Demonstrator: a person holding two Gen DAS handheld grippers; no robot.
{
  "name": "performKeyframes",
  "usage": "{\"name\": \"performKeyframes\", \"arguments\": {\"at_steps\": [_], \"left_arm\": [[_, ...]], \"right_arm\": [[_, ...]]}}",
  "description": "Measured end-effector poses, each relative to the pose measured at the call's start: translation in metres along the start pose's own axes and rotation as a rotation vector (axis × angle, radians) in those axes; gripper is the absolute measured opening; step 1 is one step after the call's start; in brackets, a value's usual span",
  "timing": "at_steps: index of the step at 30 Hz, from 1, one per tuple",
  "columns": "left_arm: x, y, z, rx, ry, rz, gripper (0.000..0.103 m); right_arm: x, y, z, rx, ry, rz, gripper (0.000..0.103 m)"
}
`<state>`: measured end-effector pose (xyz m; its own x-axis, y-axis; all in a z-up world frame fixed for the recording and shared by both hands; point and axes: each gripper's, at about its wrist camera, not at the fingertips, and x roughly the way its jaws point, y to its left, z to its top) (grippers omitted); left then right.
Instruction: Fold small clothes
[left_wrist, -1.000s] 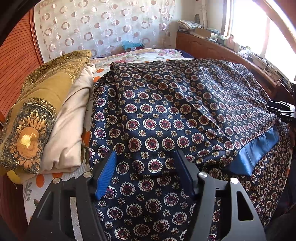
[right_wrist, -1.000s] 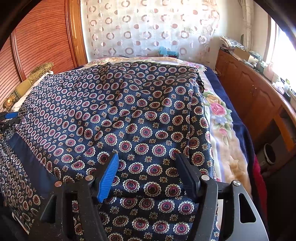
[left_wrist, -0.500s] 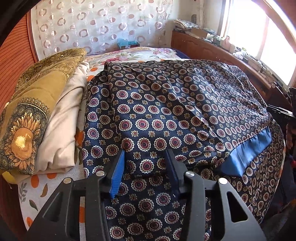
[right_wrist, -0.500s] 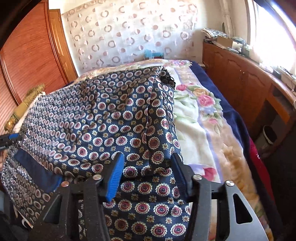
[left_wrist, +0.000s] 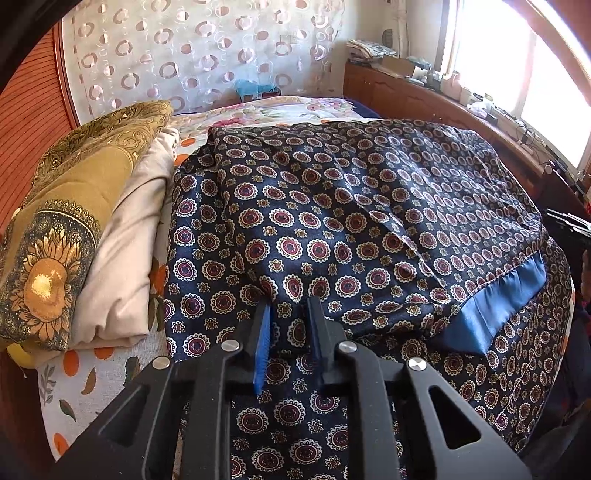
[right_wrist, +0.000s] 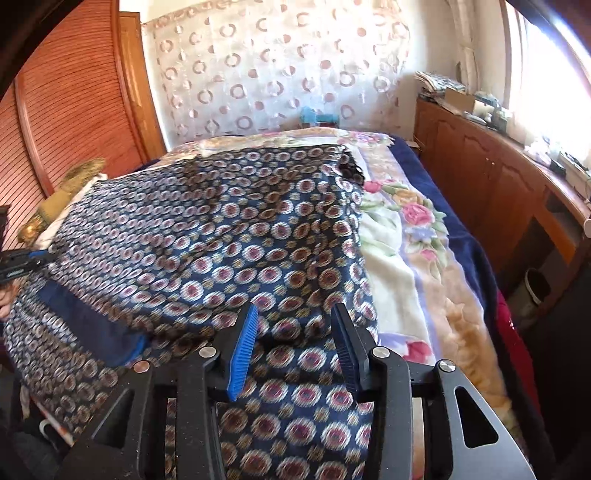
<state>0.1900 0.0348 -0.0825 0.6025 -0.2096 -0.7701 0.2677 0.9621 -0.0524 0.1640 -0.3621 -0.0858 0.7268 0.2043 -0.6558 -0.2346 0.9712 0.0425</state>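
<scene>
A dark blue garment (left_wrist: 332, 221) with round red and cream medallions lies spread over the bed, and a plain blue satin band (left_wrist: 491, 314) runs along one folded edge. My left gripper (left_wrist: 288, 306) is near its front edge. Its jaws are closing, and the pads pinch a raised fold of the cloth. In the right wrist view the same garment (right_wrist: 203, 240) looks blurred. My right gripper (right_wrist: 295, 310) stands over its near right part, jaws closing but still apart, with cloth lying loose between them. The left gripper (right_wrist: 18, 264) shows at the far left edge.
A gold sunflower cushion (left_wrist: 55, 240) and a folded beige quilt (left_wrist: 122, 258) are stacked on the left. A floral blanket (right_wrist: 406, 258) lies bare on the bed to the right of the garment. A wooden cabinet (right_wrist: 498, 177) lines the window side and a slatted wardrobe (right_wrist: 74, 110) stands at the left.
Both pairs of jaws have narrowed, and the left pair now pinches a fold. The right gripper has shifted, and the garment's right edge has drawn left, uncovering more floral blanket.
</scene>
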Motion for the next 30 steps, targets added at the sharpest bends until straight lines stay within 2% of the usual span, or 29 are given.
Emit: {"name": "performKeyframes", "arguments": {"at_steps": [5,10,11,12,14,17,18,19,23,30], "left_arm": [[0.000,0.002,0.000,-0.011,-0.009,-0.006,0.020],[0.000,0.001,0.001,-0.007,-0.007,-0.001,0.020],[0.000,-0.001,0.001,0.004,-0.006,0.003,0.019],[0.000,-0.002,0.000,0.012,-0.007,0.007,0.010],[-0.004,-0.007,-0.001,0.030,-0.019,0.013,0.008],[-0.010,-0.013,-0.001,0.039,-0.033,0.002,0.006],[-0.011,-0.014,0.000,0.042,-0.034,-0.005,0.006],[-0.014,-0.016,0.001,0.044,-0.045,-0.006,0.006],[-0.031,-0.020,0.004,0.046,-0.082,-0.019,0.005],[-0.073,-0.029,0.005,0.053,-0.170,-0.056,0.005]], "right_arm": [[0.002,0.005,-0.010,-0.009,0.038,0.025,0.043],[0.015,-0.006,0.002,0.044,0.045,0.028,0.043],[0.018,-0.007,0.005,0.051,0.047,0.027,0.043],[0.021,-0.008,0.007,0.055,0.053,0.023,0.043],[0.027,-0.009,0.008,0.059,0.062,0.013,0.042],[0.029,-0.005,0.009,0.035,0.059,-0.007,0.025],[0.029,-0.003,0.008,0.024,0.061,-0.010,0.014],[0.028,-0.001,0.008,0.010,0.062,-0.007,0.008],[0.016,0.008,0.009,-0.039,0.010,-0.016,0.005],[-0.018,0.006,0.019,-0.015,-0.102,-0.010,0.004]]}}
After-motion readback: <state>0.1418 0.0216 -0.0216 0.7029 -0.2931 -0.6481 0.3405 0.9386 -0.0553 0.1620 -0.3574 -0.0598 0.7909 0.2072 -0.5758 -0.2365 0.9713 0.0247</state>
